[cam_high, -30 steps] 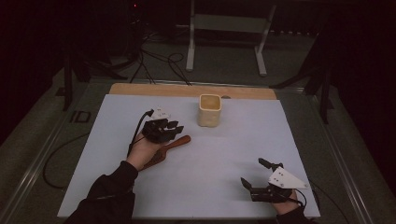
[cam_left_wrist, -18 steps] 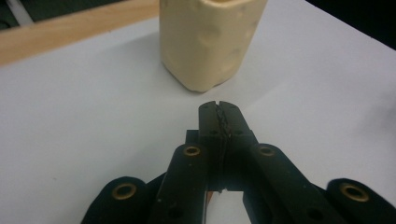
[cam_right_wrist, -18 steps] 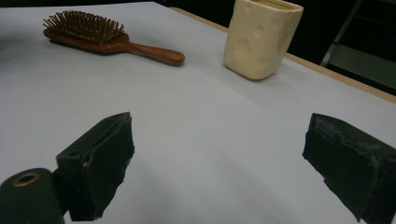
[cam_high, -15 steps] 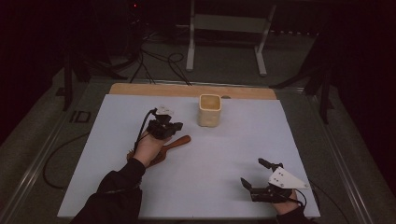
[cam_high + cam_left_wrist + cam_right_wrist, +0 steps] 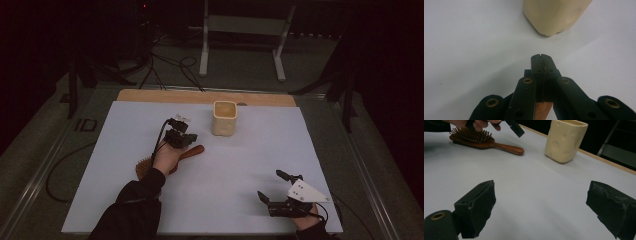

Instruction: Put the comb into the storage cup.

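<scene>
On the white rectangular table (image 5: 125, 150), the cream, cheese-holed ceramic cup (image 5: 224, 118) stands near the brown wooden hairbrush (image 5: 172, 159), above whose handle the left gripper (image 5: 541, 60) hangs clenched on nothing, while the right gripper (image 5: 274, 186), well apart, rests with its jaws released.
</scene>
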Demonstrator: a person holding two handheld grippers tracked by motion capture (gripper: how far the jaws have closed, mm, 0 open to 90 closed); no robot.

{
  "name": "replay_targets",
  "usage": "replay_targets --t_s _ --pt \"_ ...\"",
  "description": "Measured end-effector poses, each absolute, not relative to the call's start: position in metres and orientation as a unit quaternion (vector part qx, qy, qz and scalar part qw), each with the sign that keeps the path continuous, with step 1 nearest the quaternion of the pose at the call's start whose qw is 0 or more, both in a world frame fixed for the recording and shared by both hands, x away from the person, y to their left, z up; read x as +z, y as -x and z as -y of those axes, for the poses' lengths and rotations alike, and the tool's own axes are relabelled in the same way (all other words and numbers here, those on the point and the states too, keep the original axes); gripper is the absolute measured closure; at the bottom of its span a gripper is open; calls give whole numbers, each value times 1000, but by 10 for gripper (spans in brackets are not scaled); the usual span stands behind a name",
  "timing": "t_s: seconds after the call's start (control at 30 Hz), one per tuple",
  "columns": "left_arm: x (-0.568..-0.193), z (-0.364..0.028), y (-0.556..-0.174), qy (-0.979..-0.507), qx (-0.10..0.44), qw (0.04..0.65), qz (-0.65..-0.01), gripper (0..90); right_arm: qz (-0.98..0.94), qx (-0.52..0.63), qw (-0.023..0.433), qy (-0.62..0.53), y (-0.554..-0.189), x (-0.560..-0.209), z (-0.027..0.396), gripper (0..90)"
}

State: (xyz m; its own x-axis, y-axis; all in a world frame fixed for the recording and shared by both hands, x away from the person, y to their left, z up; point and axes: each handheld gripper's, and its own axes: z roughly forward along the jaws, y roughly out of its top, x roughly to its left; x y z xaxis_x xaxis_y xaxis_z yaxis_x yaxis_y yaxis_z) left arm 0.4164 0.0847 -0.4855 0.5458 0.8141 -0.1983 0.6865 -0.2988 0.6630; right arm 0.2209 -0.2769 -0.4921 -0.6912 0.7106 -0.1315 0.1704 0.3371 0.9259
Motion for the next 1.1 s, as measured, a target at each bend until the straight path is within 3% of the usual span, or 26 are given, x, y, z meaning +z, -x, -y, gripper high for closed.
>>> replay_targets --t_s 0.57,1.1 --pt "-500 -72 -428 -813 69 294 -498 900 -772 501 269 -284 -220 -492 277 82" --pt "-502 -59 -415 -841 39 275 -464 900 -771 500 270 -287 -220 -491 278 82"
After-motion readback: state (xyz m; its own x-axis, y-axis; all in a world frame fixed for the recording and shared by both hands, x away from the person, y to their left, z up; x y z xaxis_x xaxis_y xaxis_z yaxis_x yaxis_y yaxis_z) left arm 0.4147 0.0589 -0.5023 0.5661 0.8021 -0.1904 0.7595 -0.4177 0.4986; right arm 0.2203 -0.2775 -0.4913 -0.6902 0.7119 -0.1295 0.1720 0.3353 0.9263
